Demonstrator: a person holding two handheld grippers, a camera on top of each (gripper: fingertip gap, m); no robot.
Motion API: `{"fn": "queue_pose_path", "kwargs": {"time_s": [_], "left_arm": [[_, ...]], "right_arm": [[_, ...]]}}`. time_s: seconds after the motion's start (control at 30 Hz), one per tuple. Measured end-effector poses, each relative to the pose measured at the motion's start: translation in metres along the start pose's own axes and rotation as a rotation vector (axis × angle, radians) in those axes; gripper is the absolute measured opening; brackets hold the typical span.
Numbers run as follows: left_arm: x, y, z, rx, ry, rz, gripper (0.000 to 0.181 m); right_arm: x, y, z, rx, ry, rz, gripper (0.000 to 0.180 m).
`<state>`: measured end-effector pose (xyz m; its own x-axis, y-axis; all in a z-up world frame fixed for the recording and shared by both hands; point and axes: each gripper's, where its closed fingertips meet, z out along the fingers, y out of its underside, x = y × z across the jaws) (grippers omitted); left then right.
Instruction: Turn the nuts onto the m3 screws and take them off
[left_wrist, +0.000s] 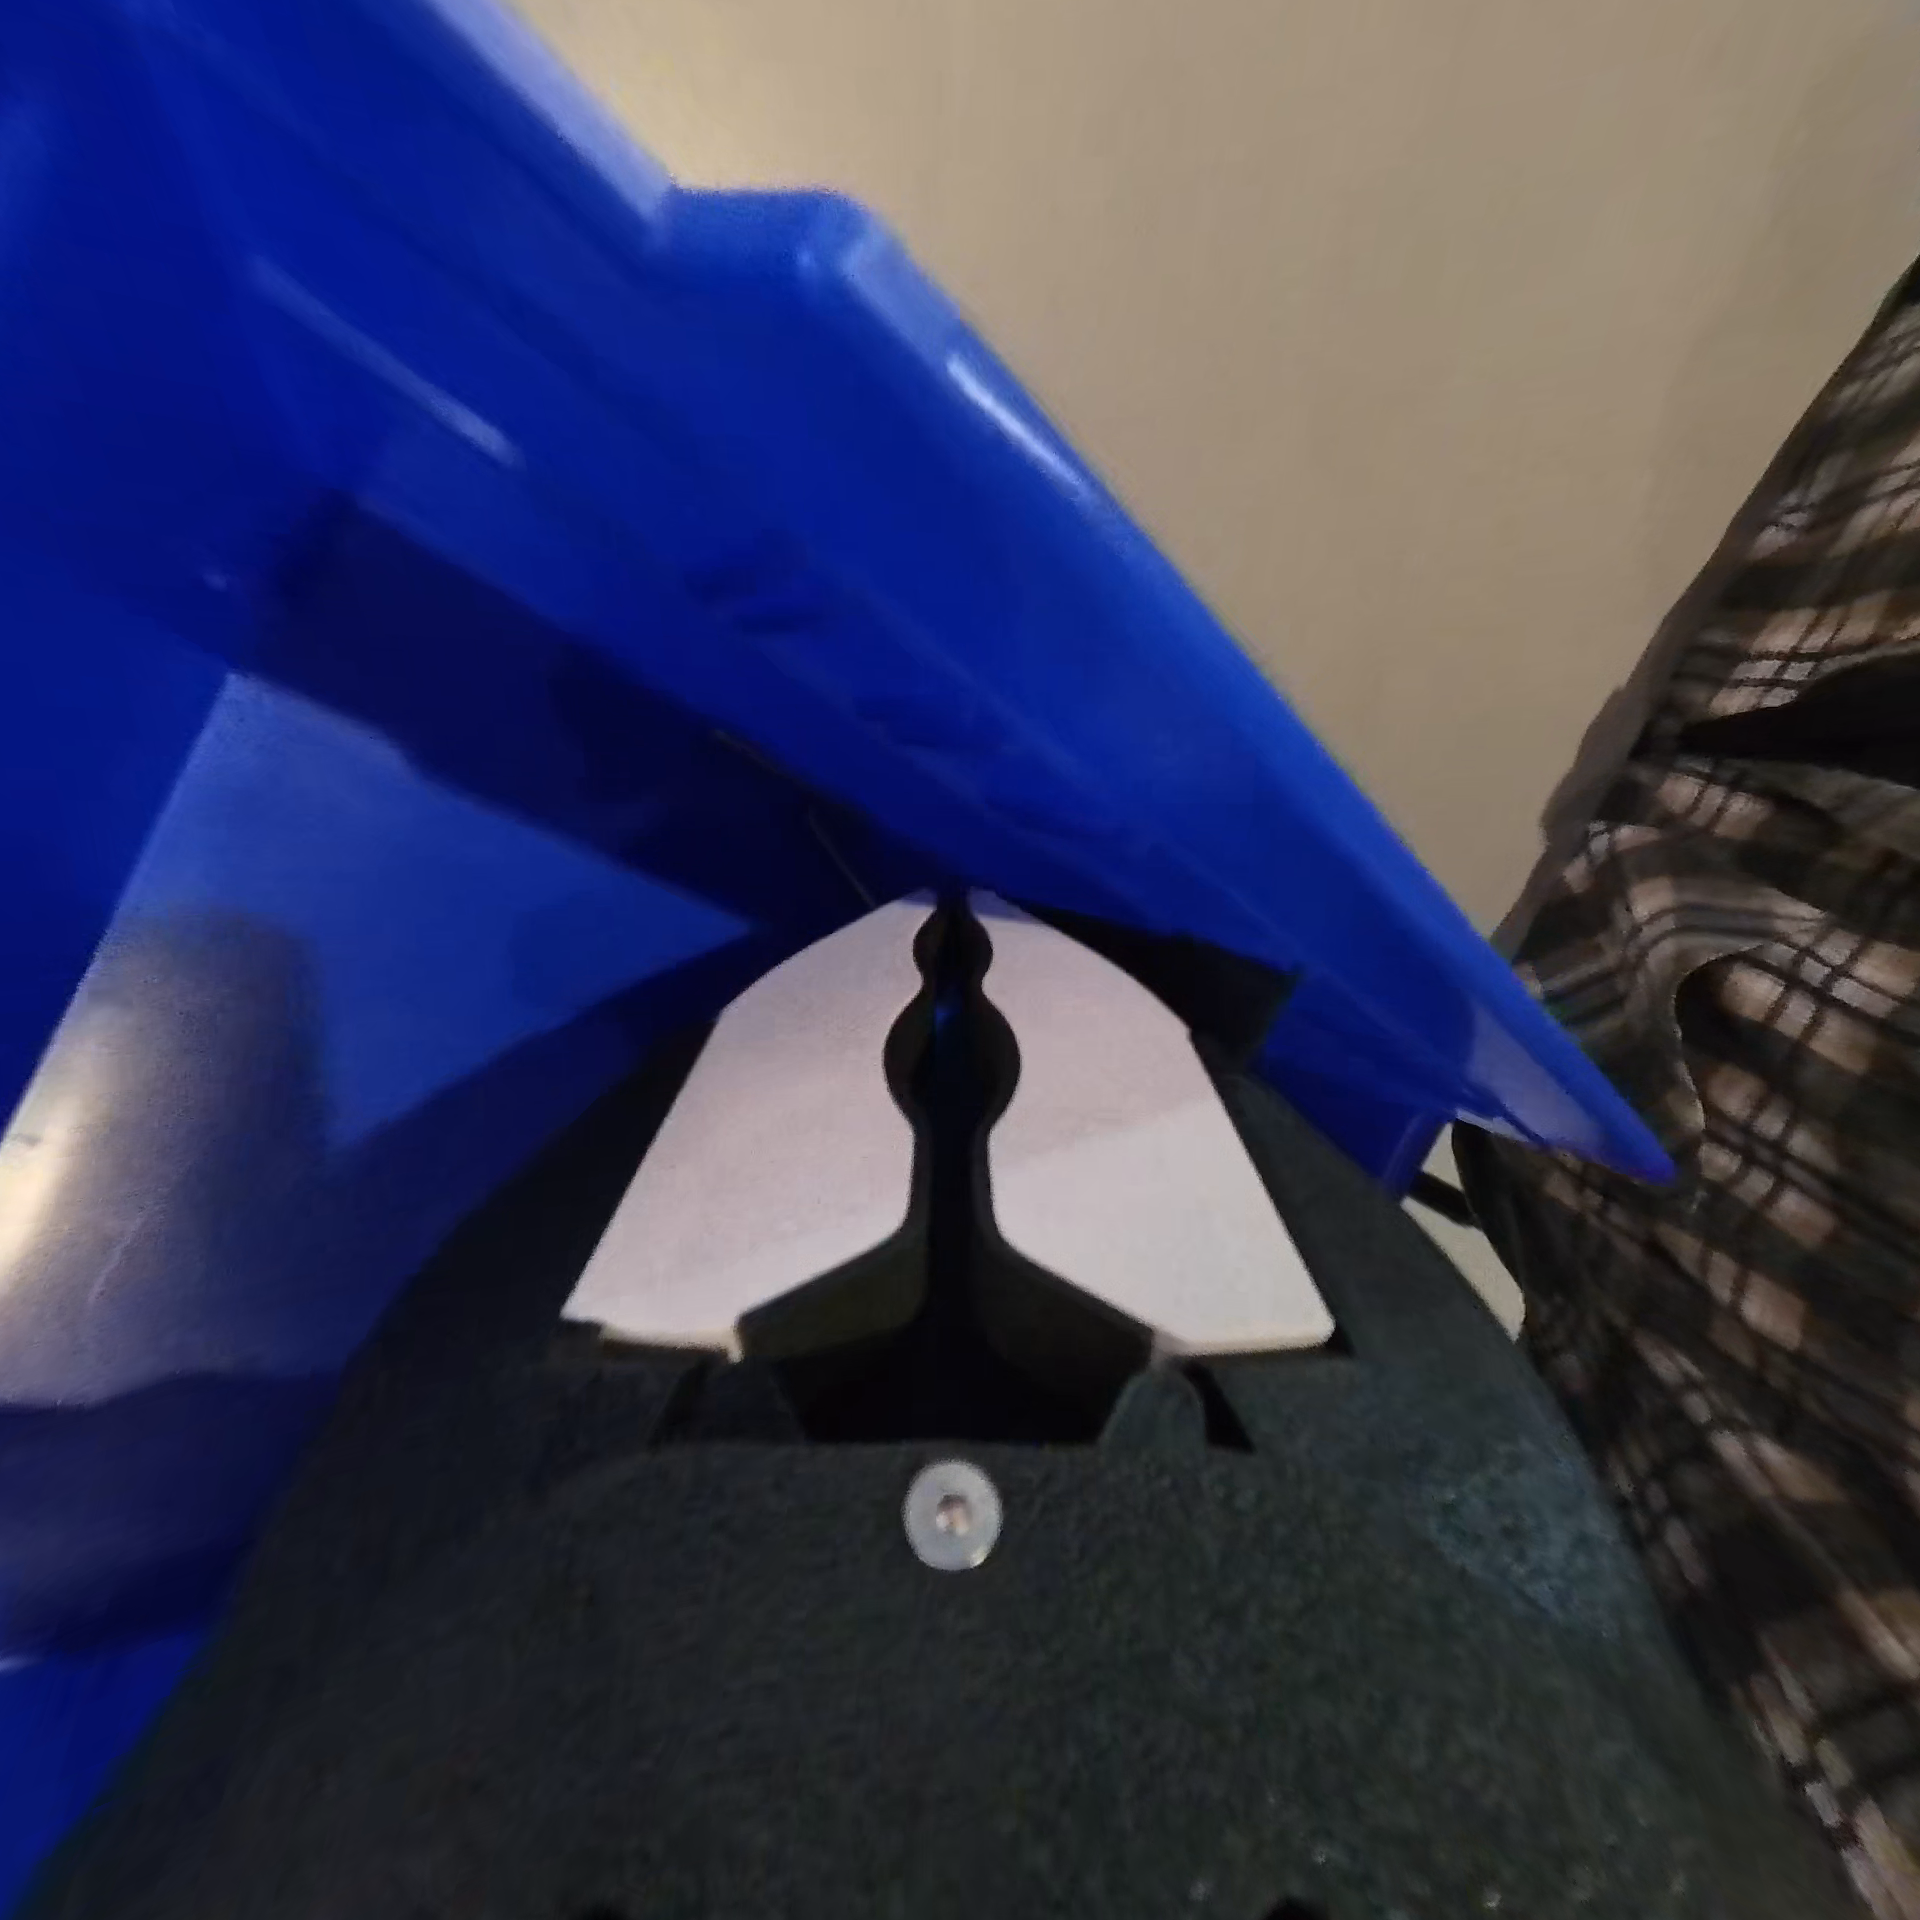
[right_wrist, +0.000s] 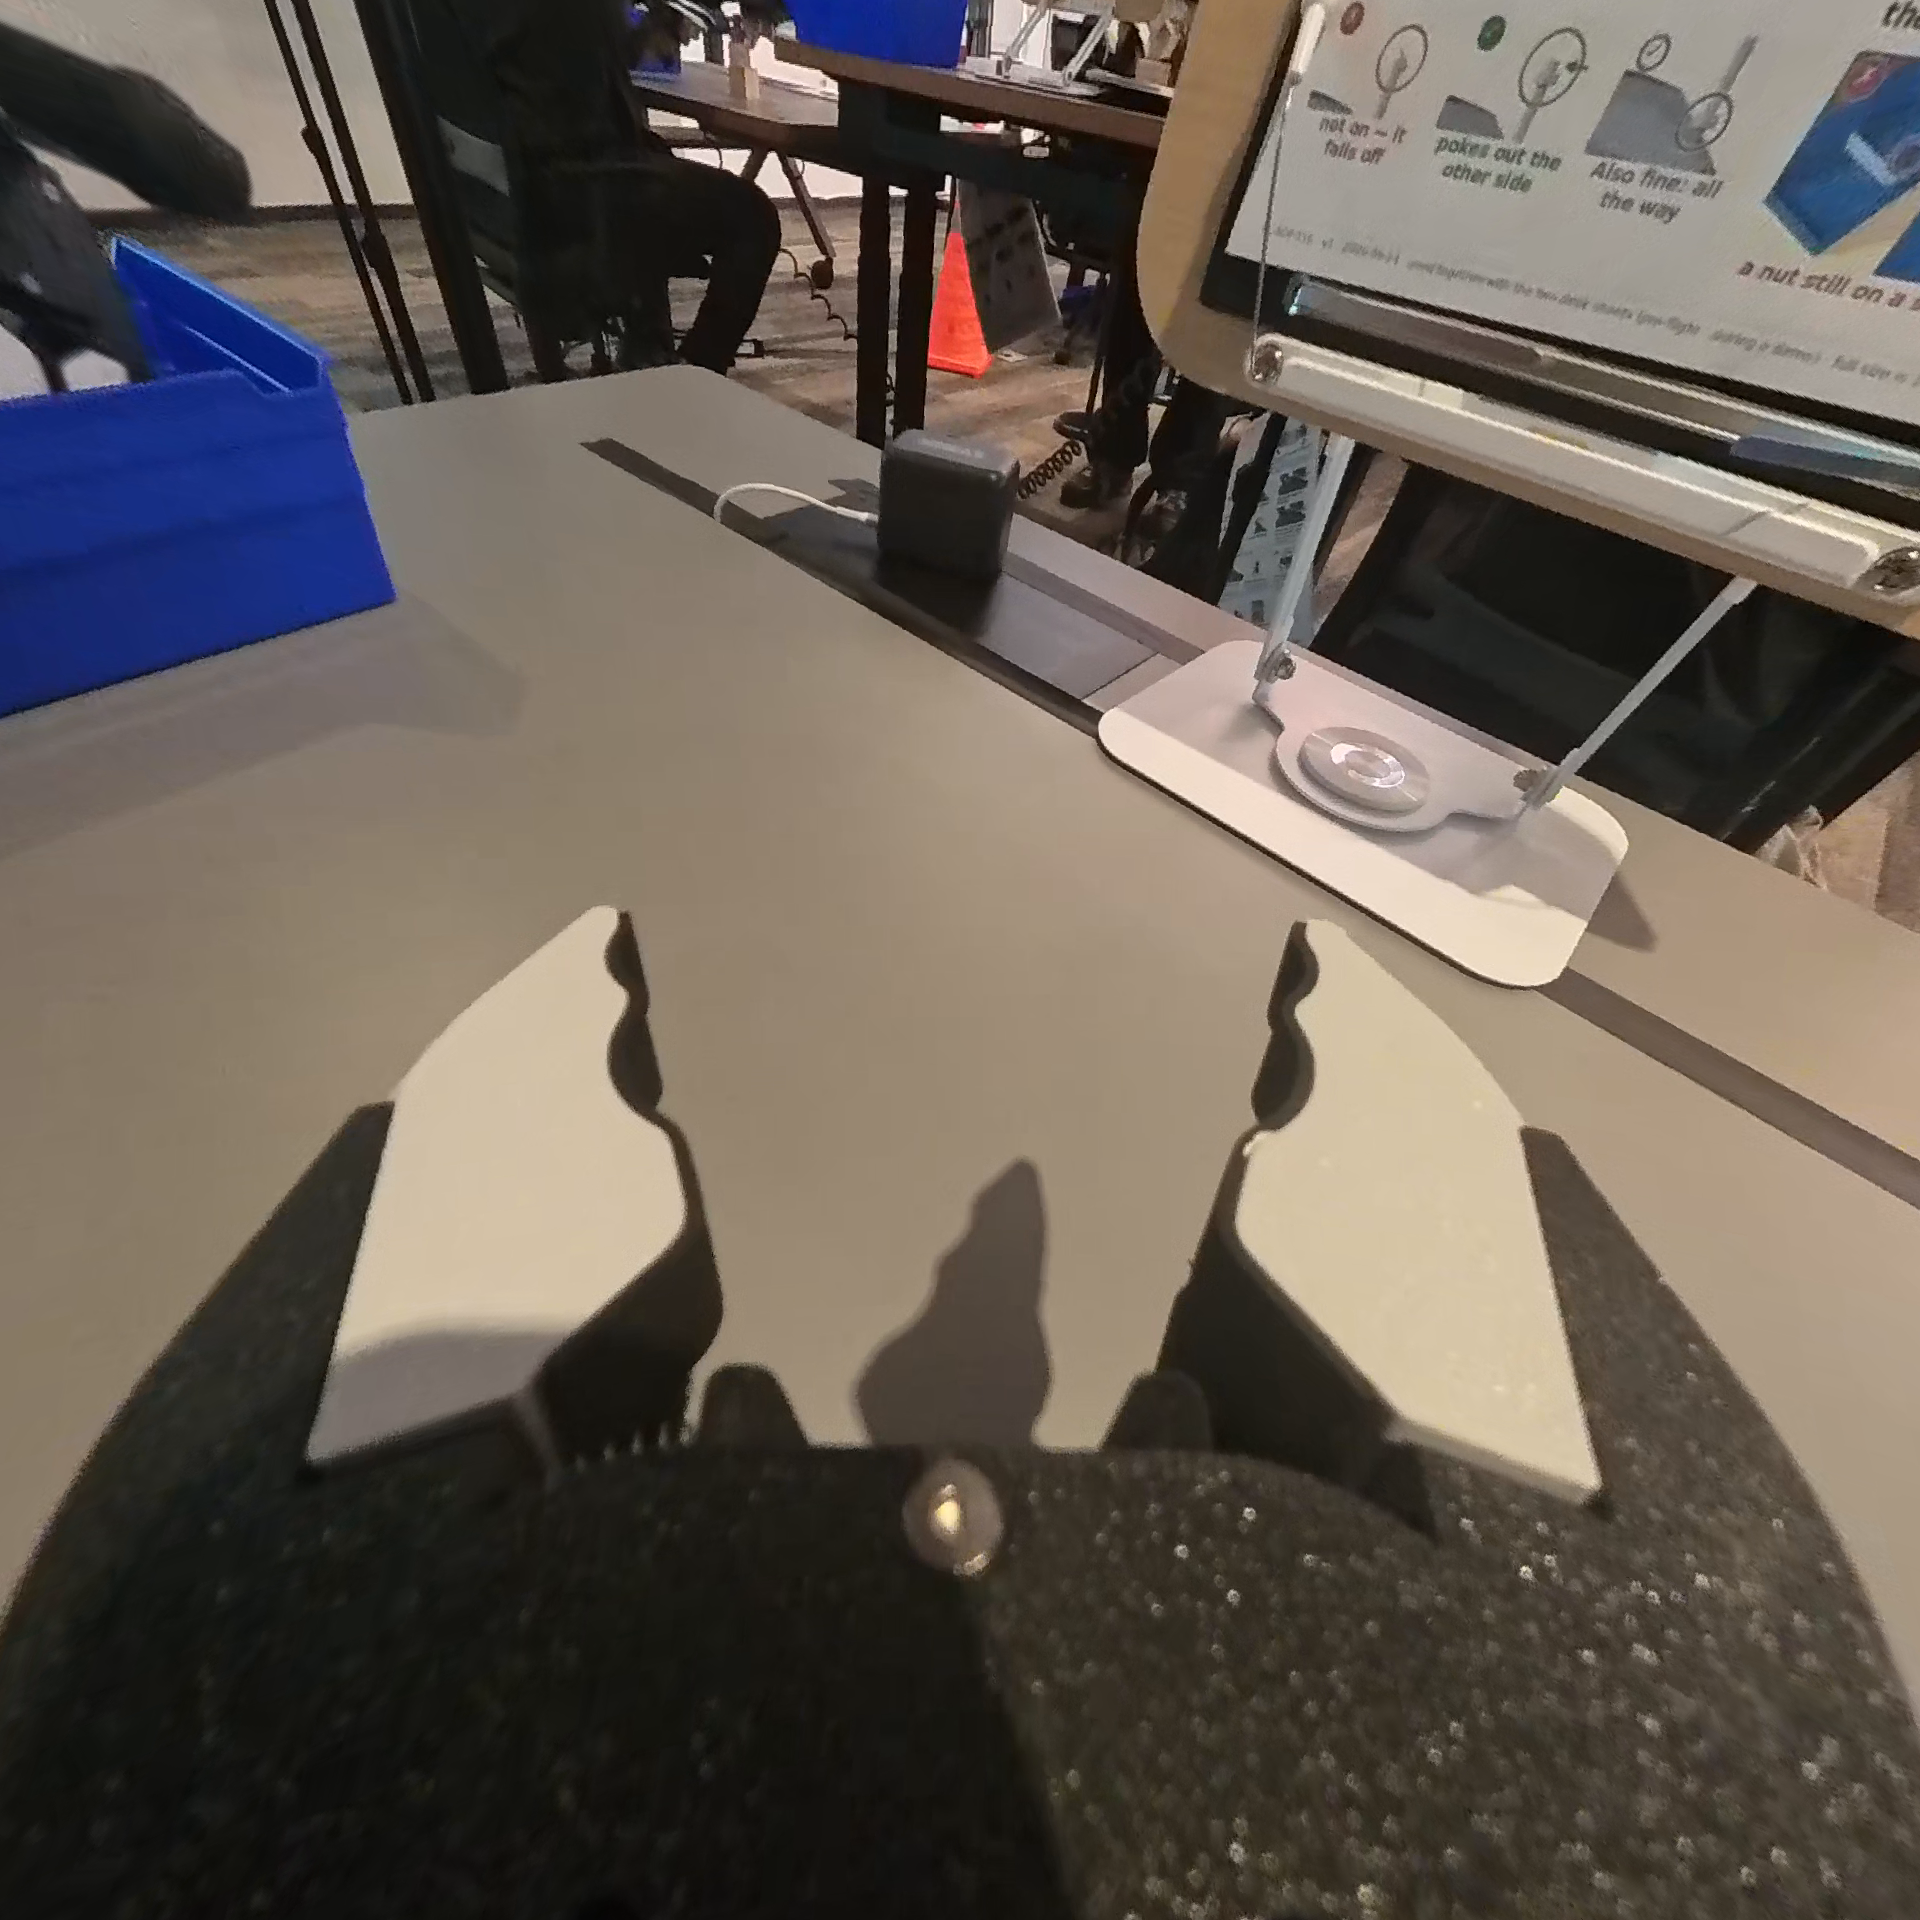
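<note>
Currently left gripper (left_wrist: 951, 935) is clamped on the blue bin (left_wrist: 520, 468) wall, lifted and tilted; right gripper (right_wrist: 961, 1018) hangs spread over the counter (right_wrist: 831, 779). No nuts or screws visible, presumably in the bin. Thin-edge grip could slip and dump them.

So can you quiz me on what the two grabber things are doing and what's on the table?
1. True or false: the right gripper has its jaws spread wide over the bare grey tabletop.
2. What does the left gripper grip?
3. Which sits on the table's dark strip: A) small black cube-shaped charger, B) orange cone?

Key: 1 true. 2 the rim of the blue plastic bin, as far as the left wrist view shows. 3 A.
</note>
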<state>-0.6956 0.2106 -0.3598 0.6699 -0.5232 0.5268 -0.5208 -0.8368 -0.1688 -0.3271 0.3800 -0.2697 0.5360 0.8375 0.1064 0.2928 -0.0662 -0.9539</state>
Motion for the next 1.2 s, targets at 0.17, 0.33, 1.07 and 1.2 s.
{"fn": "queue_pose_path", "kwargs": {"time_s": [0.17,0.33,1.07,1.2], "left_arm": [[0.001,-0.001,0.01,-0.039,0.014,0.004,0.0],[-0.007,0.005,0.021,-0.118,-0.041,-0.012,0.0],[-0.06,0.033,-0.067,0.11,-0.422,-0.104,0.016],[-0.064,0.039,-0.081,0.153,-0.473,-0.103,0.016]], "right_arm": [[0.001,0.001,-0.002,-0.003,0.005,0.002,0.113],[0.002,0.001,-0.003,0.0,0.007,0.004,0.112],[0.005,0.006,-0.012,0.018,0.009,0.026,0.112],[0.005,0.007,-0.013,0.023,0.007,0.034,0.112]]}}
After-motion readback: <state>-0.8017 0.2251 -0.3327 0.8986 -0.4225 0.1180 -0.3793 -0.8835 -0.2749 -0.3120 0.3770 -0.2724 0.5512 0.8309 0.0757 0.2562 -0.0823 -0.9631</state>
